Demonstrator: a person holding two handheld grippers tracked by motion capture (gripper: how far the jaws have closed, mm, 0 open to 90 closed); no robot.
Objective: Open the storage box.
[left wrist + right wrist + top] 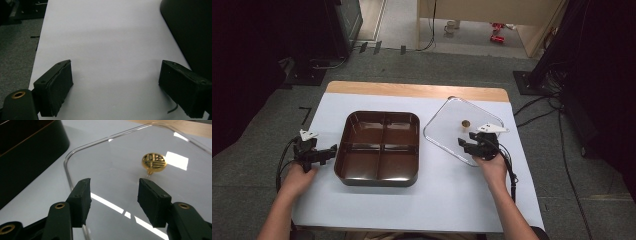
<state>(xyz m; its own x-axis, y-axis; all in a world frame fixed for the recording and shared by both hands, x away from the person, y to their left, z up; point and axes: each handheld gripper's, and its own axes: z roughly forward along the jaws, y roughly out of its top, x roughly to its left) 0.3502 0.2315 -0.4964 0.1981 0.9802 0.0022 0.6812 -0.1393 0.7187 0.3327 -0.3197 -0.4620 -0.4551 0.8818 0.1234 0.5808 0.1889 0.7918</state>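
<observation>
Right gripper [113,195] jaws apart above clear lid [120,170] edge.

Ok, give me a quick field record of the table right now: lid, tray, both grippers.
lid: clear lid lies flat on the white sheet, right of the tray and apart from it
knob: gold knob at the lid's middle, ungripped
tray: dark four-compartment tray, compartments look empty
right gripper: right gripper over the lid's near edge, jaws open, nothing between them
left gripper: left gripper left of the tray, jaws wide open over bare sheet
</observation>
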